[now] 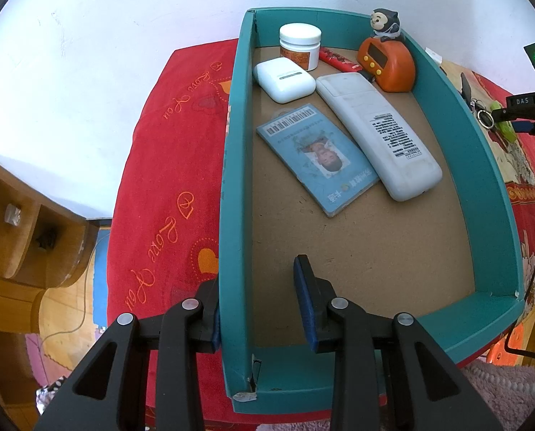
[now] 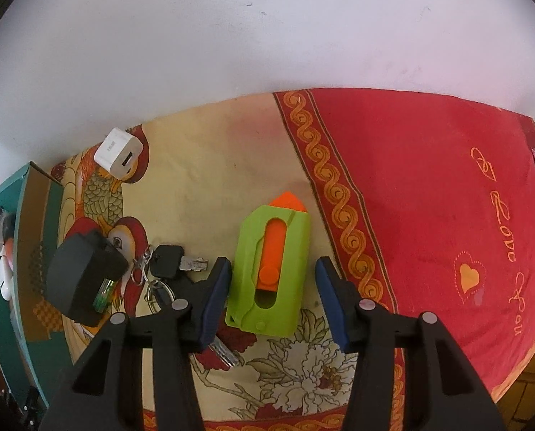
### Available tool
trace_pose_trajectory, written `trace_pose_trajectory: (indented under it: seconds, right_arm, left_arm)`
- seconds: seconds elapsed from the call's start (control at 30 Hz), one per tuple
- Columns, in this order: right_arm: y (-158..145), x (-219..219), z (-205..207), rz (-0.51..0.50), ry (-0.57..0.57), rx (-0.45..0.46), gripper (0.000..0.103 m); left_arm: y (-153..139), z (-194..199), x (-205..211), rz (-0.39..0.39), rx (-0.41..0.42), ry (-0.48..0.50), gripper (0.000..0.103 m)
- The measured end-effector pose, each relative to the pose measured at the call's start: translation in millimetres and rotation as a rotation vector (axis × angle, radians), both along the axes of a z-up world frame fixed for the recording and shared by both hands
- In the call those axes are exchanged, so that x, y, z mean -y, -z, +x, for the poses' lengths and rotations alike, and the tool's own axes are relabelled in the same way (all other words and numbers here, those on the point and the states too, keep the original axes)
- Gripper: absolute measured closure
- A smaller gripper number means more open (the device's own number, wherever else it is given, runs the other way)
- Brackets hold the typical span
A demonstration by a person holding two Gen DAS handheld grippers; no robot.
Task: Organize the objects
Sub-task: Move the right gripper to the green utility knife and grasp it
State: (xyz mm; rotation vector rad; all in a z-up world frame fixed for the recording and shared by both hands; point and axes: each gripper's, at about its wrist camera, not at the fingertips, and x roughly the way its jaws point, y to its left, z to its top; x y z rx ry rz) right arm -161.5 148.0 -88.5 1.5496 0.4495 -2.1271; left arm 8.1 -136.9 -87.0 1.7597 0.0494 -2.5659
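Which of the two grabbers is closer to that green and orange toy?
Right. The right gripper has the green toy between its open fingers; the left gripper is over at the teal box, straddling its side wall.

We count one teal tray [image 1: 233, 179], filling the middle of the left wrist view. Inside it we find six things: one white jar [image 1: 299, 46] at the upper middle, one white earbud case [image 1: 283, 80] below it, one red packet [image 1: 339, 60] to the jar's right, one orange timer with a figurine on top [image 1: 387, 63] at the upper right, one white remote [image 1: 378, 125] and one blue ID card [image 1: 317, 163] at centre.

In the right wrist view we count one green-and-orange toy cutter [image 2: 271, 269] at centre, one bunch of keys [image 2: 170, 265] to its left, one black fob [image 2: 82, 276] further left, and one white charger plug [image 2: 118, 154] at the upper left.
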Motion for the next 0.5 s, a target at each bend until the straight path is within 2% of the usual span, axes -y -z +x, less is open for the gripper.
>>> trace_pose_trajectory:
  seconds: [0.1, 0.5]
  right_arm:
    - [-0.6, -1.0, 1.7, -0.006, -0.006, -0.008, 0.062]
    - [-3.9, -14.2, 9.8, -0.048, -0.017, 0.007, 0.064]
  left_arm:
    - [0.0, 0.0, 0.1, 0.000, 0.000, 0.001, 0.070]
    - [0.2, -0.9, 1.7, 0.000, 0.000, 0.001, 0.070]
